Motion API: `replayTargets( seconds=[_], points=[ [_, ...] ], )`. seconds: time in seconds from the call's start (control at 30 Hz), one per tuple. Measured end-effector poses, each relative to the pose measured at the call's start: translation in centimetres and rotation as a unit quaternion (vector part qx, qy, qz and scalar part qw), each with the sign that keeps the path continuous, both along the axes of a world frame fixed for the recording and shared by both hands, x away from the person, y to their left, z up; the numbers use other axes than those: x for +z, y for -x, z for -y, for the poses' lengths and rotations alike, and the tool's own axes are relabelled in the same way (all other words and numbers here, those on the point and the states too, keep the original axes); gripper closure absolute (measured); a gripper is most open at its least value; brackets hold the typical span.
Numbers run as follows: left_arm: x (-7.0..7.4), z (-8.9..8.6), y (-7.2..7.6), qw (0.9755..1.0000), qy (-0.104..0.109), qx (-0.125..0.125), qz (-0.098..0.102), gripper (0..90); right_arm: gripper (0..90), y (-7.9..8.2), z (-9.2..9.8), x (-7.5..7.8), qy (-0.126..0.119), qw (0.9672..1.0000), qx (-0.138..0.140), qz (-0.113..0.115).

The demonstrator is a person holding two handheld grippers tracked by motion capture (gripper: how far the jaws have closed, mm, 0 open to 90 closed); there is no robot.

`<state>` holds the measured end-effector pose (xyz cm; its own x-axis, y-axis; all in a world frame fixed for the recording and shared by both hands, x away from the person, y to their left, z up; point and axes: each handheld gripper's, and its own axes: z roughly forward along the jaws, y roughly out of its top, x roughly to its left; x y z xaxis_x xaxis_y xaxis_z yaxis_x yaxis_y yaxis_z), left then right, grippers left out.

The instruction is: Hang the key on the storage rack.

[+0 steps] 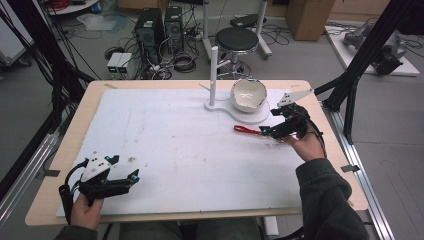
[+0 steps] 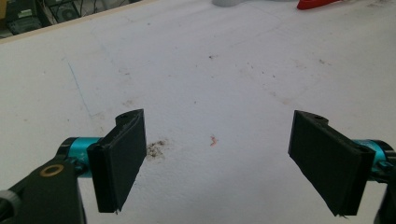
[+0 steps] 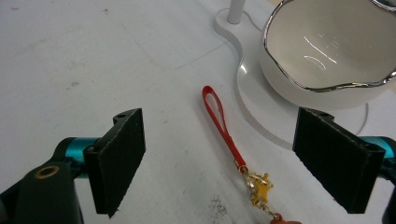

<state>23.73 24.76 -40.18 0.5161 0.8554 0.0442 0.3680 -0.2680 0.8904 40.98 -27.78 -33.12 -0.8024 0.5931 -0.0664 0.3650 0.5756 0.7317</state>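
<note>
The left tongs point(image 1: 122, 167) lie low in the person's left hand point(image 1: 86, 211), gripped from behind, jaws pointing forward and toward the right tongs, standing wide apart with nothing between the pads point(image 2: 122, 158). The right tongs point(image 1: 266, 131) sit well apart from them, farther forward, held in the right hand point(image 1: 306, 145) with the sleeved forearm point(image 1: 327, 200) behind; they point back toward the left side, tilted downward. Their jaws are parted, pads point(image 3: 120, 156) pressing on nothing.

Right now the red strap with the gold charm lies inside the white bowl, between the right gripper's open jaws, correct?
Not quite. The red strap lies on the table beside the white bowl, not inside it, as the right gripper view shows. It does lie between the right gripper's open jaws.
</note>
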Motion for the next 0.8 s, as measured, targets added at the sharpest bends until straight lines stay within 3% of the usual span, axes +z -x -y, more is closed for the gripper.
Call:
replayTargets(
  seconds=[0.17,0.43,0.47,0.67,0.8],
  points=[
    [0.0,-0.2,-0.1,1.0000,0.002,0.003,0.000,19.8,23.0,-1.5,-0.8,-1.1,0.027,0.9995,0.001,-0.014],
    [0.0,-0.2,-0.1,1.0000,0.002,0.002,0.000,19.8,32.5,-3.0,-1.8,-2.6,0.048,0.9981,0.010,-0.036],
    [0.0,-0.2,-0.2,1.0000,0.002,0.001,0.001,19.8,34.8,-3.3,-2.1,-3.1,0.060,0.9974,0.012,-0.039],
    [0.0,-0.3,-0.2,1.0000,0.002,0.002,-0.001,19.8,39.9,-3.9,-2.3,-3.8,0.062,0.9964,0.006,-0.058],
    [0.0,-0.3,-0.2,1.0000,0.003,0.003,-0.001,19.8,45.2,-4.3,-2.3,-4.6,0.072,0.9957,0.007,-0.058]
  ],
)
